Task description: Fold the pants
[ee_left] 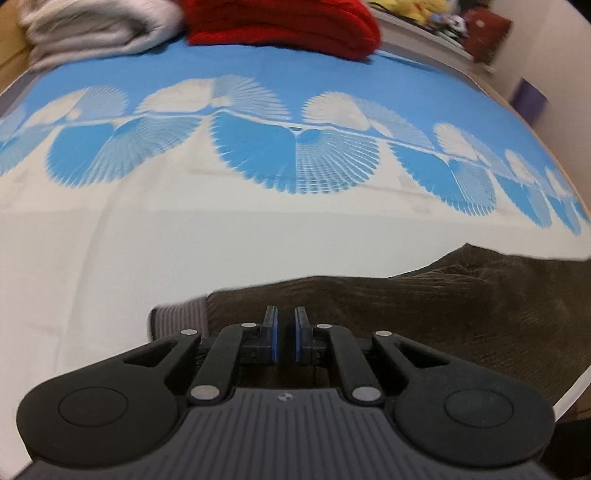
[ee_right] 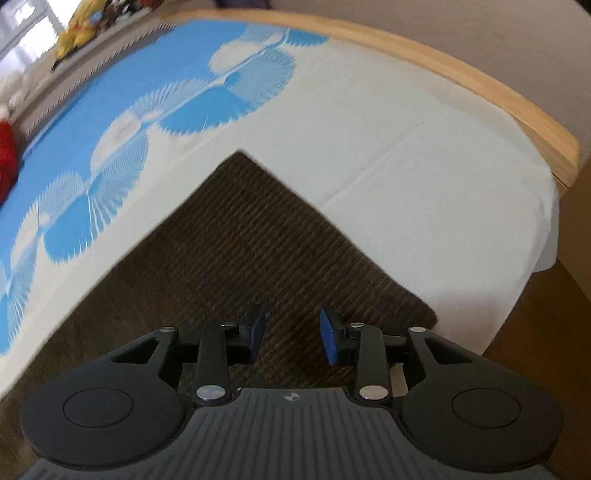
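Pants [ee_right: 243, 251] of brown corduroy lie on the white part of a bedsheet [ee_right: 424, 192] with blue fan patterns, near the bed's wooden edge [ee_right: 480, 85]. The right gripper [ee_right: 292, 334] hovers above a corner of the cloth with its fingers spread apart, holding nothing. The left gripper [ee_left: 286, 334] shows only a narrow gap between its pads (whether fabric is pinched there, I cannot tell). A red garment [ee_left: 284, 26] and a grey one [ee_left: 96, 29] lie far behind.
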Demonstrator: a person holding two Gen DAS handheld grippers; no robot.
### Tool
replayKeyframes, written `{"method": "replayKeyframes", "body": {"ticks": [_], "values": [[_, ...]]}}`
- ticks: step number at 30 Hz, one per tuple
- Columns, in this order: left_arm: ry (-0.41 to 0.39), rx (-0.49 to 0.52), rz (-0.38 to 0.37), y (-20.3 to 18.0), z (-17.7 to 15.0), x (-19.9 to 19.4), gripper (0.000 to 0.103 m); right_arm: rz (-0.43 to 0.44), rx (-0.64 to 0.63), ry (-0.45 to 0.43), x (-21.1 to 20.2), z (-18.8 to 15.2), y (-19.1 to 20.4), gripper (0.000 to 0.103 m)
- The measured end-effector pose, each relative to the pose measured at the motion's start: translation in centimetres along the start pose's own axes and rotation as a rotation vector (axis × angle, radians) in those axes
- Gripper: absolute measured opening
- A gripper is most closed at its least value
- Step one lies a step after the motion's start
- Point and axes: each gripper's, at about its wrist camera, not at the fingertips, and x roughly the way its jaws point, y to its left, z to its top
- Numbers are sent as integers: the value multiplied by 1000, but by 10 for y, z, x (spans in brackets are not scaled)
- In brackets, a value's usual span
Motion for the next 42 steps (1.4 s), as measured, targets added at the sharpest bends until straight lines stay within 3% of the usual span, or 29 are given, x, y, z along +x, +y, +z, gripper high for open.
{"method": "replayKeyframes", "body": {"ticks": [2, 3, 5, 7, 8, 12, 16, 18, 20, 22, 24, 27, 29, 31, 33, 35, 38, 40, 42], "values": [[128, -13, 150, 11, -2, 37, 3, -10, -17, 12, 4, 0, 3, 35], [164, -46, 167, 18, -3, 47, 3, -17, -19, 19, 5, -1, 3, 35], [140, -32, 227, 1, 3, 43, 2, -33, -18, 39, 10, -2, 3, 35], [87, 71, 280, -30, 5, 35, 3, -38, -18, 57, 14, -3, 3, 35], [58, 97, 249, -43, 8, 31, 4, -38, -22, 63, 16, -4, 2, 35], [10, 162, -12, -95, 24, 28, 6, -58, -77, 85, 22, -9, 6, 35], [88, 380, -275, -165, 20, 52, 6, -74, -114, 110, 29, -13, 4, 35], [94, 477, -307, -193, 11, 68, 7, -69, -101, 111, 29, -14, 0, 35], [95, 531, -258, -209, 9, 90, 7, -65, -93, 112, 28, -15, -3, 35], [21, 488, -182, -204, 18, 109, 3, -64, -93, 110, 28, -17, -4, 35], [13, 371, -181, -192, 30, 124, 3, -63, -99, 110, 27, -18, -4, 35], [46, 289, -158, -197, 39, 132, 2, -58, -119, 113, 27, -20, -4, 35], [89, 254, -206, -197, 43, 126, 3, -56, -127, 112, 27, -22, -5, 35], [73, 258, -231, -191, 46, 103, 4, -48, -117, 110, 26, -21, -7, 35], [54, 307, -164, -194, 41, 97, 4, -30, -88, 103, 24, -20, -12, 35], [80, 352, -37, -192, 34, 117, 3, -19, -49, 88, 20, -18, -19, 35], [71, 330, -17, -195, 33, 119, 2, -25, 26, 32, 9, -13, -34, 35], [61, 305, -16, -201, 34, 104, 7, -20, 103, -11, -2, -10, -46, 35], [71, 291, -49, -210, 35, 83, 22, -15, 182, -59, -14, -9, -59, 35]]}}
